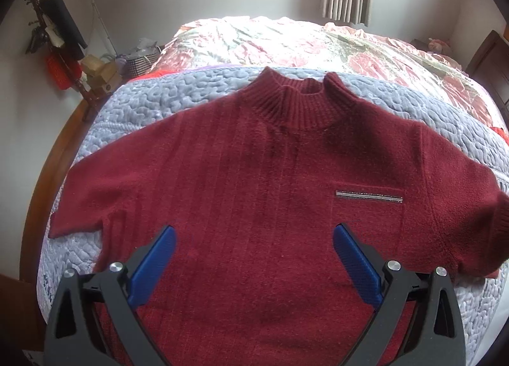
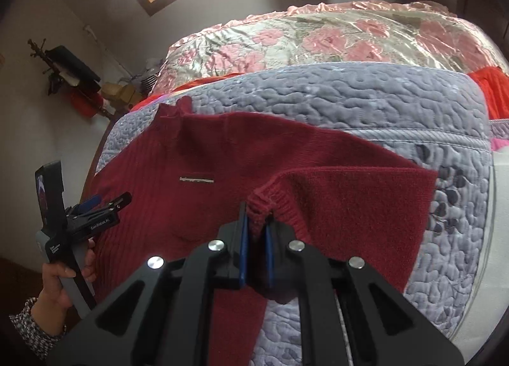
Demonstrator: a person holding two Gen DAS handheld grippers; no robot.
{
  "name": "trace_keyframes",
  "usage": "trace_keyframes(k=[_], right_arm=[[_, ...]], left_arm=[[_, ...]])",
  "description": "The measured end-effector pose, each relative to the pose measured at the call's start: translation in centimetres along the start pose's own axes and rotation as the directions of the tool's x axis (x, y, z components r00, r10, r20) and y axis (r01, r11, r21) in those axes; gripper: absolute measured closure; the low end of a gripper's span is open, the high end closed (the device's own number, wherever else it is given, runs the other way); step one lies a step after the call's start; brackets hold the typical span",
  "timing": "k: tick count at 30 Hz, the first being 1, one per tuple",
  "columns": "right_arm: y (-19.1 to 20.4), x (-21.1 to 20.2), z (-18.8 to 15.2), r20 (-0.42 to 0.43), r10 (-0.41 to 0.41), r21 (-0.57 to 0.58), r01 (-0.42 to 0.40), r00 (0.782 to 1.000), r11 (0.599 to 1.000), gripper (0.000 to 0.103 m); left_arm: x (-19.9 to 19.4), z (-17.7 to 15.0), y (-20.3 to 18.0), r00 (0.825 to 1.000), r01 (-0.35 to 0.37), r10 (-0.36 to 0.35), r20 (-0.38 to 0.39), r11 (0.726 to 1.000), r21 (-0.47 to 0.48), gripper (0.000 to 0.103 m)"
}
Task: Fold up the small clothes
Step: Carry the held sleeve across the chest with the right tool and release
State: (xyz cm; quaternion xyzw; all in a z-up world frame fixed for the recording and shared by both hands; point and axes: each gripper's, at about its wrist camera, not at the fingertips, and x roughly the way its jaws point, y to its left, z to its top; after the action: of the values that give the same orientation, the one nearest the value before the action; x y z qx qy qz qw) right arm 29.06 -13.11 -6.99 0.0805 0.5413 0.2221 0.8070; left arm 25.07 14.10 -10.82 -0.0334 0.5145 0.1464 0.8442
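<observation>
Sweater (image 1: 254, 175) spread flat, front up, on the grey quilt (image 1: 143, 105), collar far. Right gripper (image 2: 256, 222) pinches the right sleeve cuff (image 2: 264, 203), drawn inward over the body, likely starting the fold. Left gripper (image 1: 253, 238) hovers wide apart above the hem.

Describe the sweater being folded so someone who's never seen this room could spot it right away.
On the bed, a grey quilted blanket lies in front of the pink floral bedspread. Spread on it is the dark red sweater. Unlike the brighter orange-red fabric nearby, it has a ribbed high collar and a silver-trimmed chest pocket.
</observation>
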Motion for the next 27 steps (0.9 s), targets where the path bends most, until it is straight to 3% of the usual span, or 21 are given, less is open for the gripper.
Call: trace_keyframes(k=[5, 8, 11, 12, 16, 21, 22, 27], right_arm=[[3.4, 6.7, -0.3, -0.107, 0.013, -0.029, -0.016, 0.994, 0.999, 0.093], [3.5, 8.9, -0.5, -0.153, 0.046, -0.011, -0.048, 0.987, 0.999, 0.081], [3.6, 6.9, -0.9, -0.115, 0.115, -0.01, -0.117, 0.987, 0.993, 0.056], [3.5, 5.7, -0.9, -0.09, 0.124, -0.019, -0.126, 0.988, 0.992, 0.053], [1.1, 0.6, -1.6, -0.003, 0.036, -0.015, -0.036, 0.999, 0.999, 0.053], [-2.9, -2.2, -4.5, 0.017, -0.133, 0.018, 0.132, 0.991, 0.991, 0.052], [-3.7, -2.5, -5.2, 0.012, -0.14, 0.033, 0.14, 0.99, 0.99, 0.052], [-7.3, -3.1, -8.0, 0.002, -0.14, 0.124, 0.138, 0.99, 0.983, 0.052]], left_arm=[[0.6, -0.3, 1.5, 1.0, 0.003, -0.003, -0.014, 1.0, -0.015, 0.004], [1.0, -0.5, 1.4, 1.0, 0.011, -0.012, -0.026, 1.0, -0.009, 0.004], [1.4, -0.8, 0.5, 0.998, 0.049, -0.049, -0.048, 0.999, 0.003, 0.004], [1.5, -0.9, -0.1, 0.996, 0.07, -0.069, -0.056, 0.998, 0.009, 0.004], [1.8, -1.6, -3.5, 0.977, 0.183, -0.182, -0.11, 0.983, 0.003, 0.004], [2.8, -2.8, -10.6, 0.918, 0.337, -0.326, -0.226, 0.942, 0.008, 0.004], [3.0, -2.9, -11.8, 0.912, 0.349, -0.336, -0.235, 0.937, 0.014, 0.004], [4.8, -3.0, -16.8, 0.915, 0.318, -0.293, -0.278, 0.947, 0.05, 0.004]])
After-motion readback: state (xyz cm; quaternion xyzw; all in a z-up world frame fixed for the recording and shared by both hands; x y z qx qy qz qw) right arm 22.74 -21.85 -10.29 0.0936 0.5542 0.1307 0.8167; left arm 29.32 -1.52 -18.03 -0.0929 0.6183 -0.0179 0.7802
